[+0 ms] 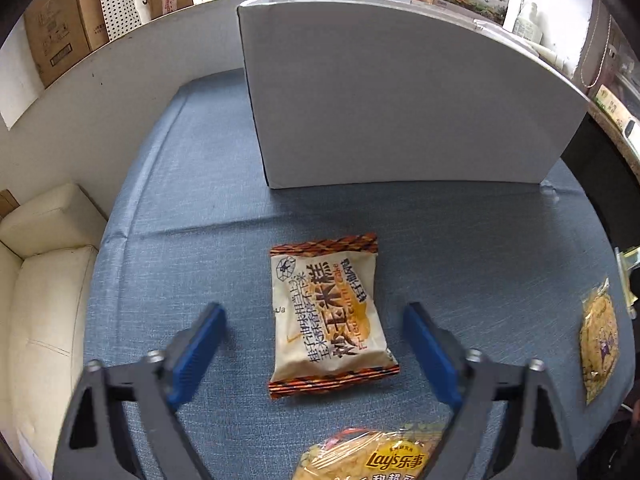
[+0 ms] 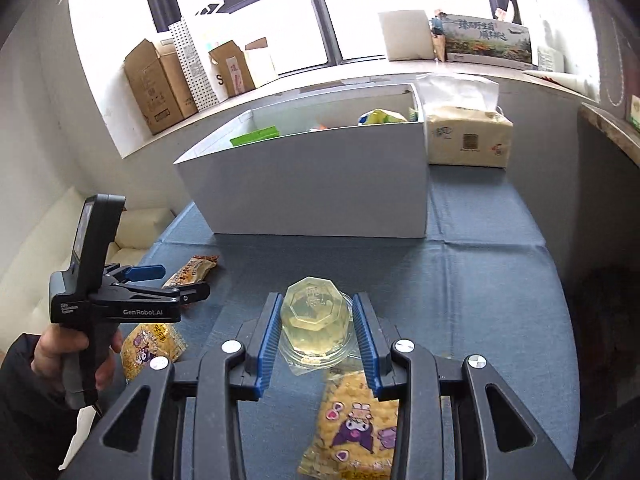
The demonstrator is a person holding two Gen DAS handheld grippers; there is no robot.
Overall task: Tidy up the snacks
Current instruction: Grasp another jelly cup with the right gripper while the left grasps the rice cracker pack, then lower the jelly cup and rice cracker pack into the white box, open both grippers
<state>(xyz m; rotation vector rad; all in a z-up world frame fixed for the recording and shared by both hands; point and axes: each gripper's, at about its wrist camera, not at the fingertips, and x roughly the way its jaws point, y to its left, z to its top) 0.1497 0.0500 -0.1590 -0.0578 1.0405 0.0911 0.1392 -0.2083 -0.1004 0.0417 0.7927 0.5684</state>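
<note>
Right tongs [image 2: 317, 332] clamped on a clear faceted plastic jelly cup [image 2: 314, 314], blue ribbed pads [image 2: 269, 340] pressed against both of its sides, cup tipped so its many-sided base faces up and forward. Held low over the blue cloth-covered counter [image 2: 480, 288], just above a yellow snack bag printed with purple cartoon figures [image 2: 354, 424]. Pointed toward the open white rectangular box [image 2: 312, 188], with bare blue cloth between cup and box wall. Green and yellow packets visible inside the box, past its near rim. Beige tissue pack [image 2: 468, 140] just beside the box's right end.

Left tongs [image 1: 314, 330] spread wide apart, holding nothing, blue pads [image 1: 200, 354] on either side of a cream snack packet with orange-and-black striped ends [image 1: 328, 320] lying flat on the counter. Not clear whether the pads touch the cloth. From the right wrist view, the left tongs [image 2: 176, 282] gripped by a bare hand [image 2: 76, 356] in a dark sleeve, handle upright, fingers level and aimed at that packet [image 2: 192, 270].

Yellow Lay's chip bag [image 1: 372, 456] close under the left tongs at the near edge. Second yellow cartoon-print bag [image 1: 598, 344] well apart to the right, near the counter's right edge. Open cloth between the packet and the white box [image 1: 400, 100]. Cream sofa [image 1: 44, 280] beyond the counter's left edge.
</note>
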